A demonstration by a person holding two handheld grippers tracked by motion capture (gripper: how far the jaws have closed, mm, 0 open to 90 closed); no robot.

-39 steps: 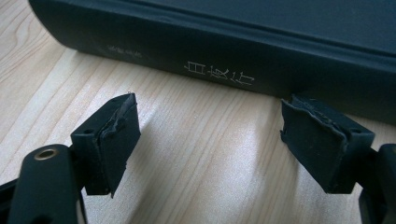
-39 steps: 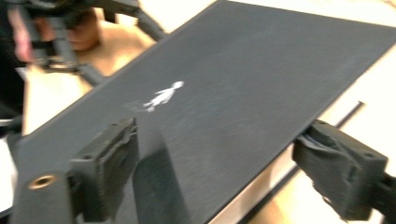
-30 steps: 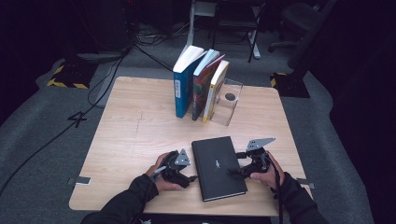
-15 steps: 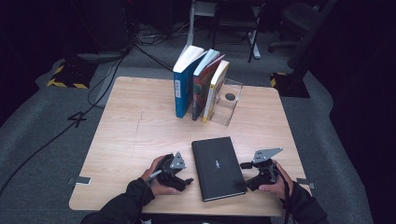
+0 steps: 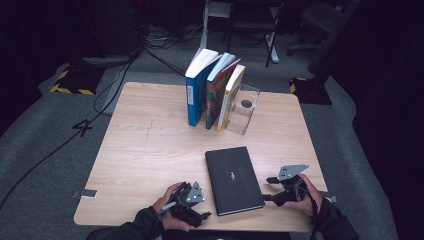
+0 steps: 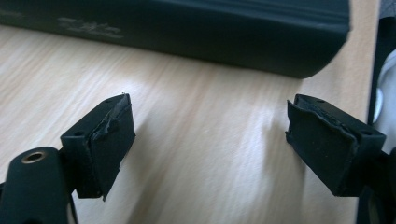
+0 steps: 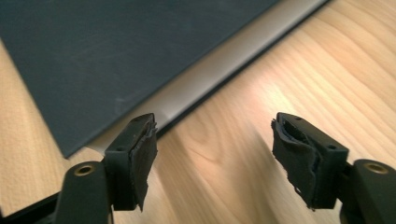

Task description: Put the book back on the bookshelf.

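A black hardcover book (image 5: 234, 180) lies flat on the wooden table (image 5: 150, 150), near its front edge. My left gripper (image 5: 204, 214) sits low at the book's near left corner, open, with bare wood between its pads (image 6: 109, 140). In the left gripper view the book's spine (image 6: 210, 32) runs across the top, beyond the jaws. My right gripper (image 5: 269, 189) is just right of the book and points at its page edge (image 7: 224, 65). Its jaws have just been closing but stand open, with nothing between them, short of the cover (image 7: 116, 56).
Three books (image 5: 212, 90) stand upright at the back of the table and lean on a clear bookend (image 5: 246, 107). The table's front edge is close under both hands. Cables (image 5: 60, 145) and chair bases lie on the floor around the table.
Both hands have drawn back from the book's sides toward the table's front edge, the right one also a little outward. The book has not moved.
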